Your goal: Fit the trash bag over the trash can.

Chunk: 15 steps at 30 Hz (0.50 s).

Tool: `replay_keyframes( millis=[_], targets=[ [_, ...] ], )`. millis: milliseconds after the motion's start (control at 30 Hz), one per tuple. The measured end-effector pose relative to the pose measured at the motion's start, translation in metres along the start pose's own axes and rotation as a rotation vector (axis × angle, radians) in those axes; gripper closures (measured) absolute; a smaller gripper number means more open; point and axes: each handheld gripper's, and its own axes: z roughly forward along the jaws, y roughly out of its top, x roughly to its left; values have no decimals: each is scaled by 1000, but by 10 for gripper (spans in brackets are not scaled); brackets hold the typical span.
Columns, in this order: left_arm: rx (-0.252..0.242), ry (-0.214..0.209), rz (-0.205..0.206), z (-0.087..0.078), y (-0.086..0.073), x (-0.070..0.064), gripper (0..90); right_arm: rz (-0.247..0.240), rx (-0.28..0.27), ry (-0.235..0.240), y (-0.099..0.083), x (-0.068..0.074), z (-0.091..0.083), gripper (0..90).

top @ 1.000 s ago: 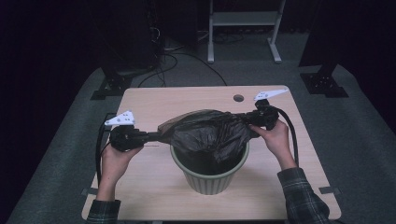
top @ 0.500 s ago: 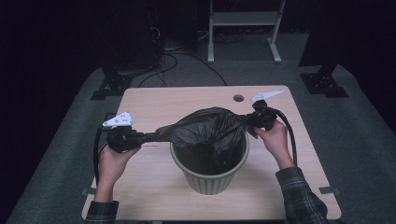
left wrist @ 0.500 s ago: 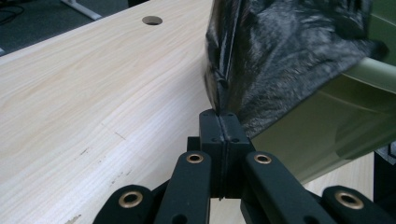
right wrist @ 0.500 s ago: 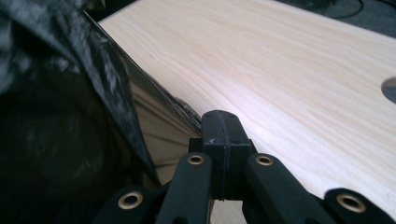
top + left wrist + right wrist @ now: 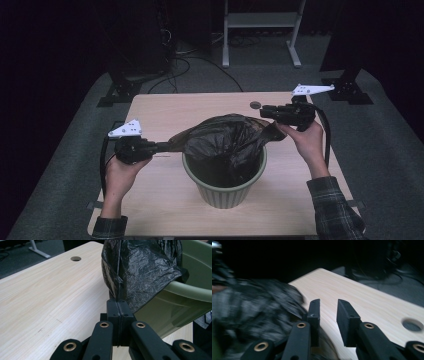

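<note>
Now right gripper has let go of the bag, fingers apart; left gripper stays clamped on its edge over the bin.

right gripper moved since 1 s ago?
Yes. The right gripper has lifted off the black bag toward the table's far edge, now beside the table hole, jaws open.

Crinkled glossy black plastic bag, smooth matt green plastic bin, pale wood-grain table
</note>
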Motion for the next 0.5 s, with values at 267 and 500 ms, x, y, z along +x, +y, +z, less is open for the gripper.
replay_keyframes(
  millis=[267,500],
  targets=[
    [1,-6,11,-1,3,-2,900,-64,44,80,9,20,19,618],
    [-7,-11,11,-3,4,-2,900,-54,87,87,8,19,30,816]
  ],
)
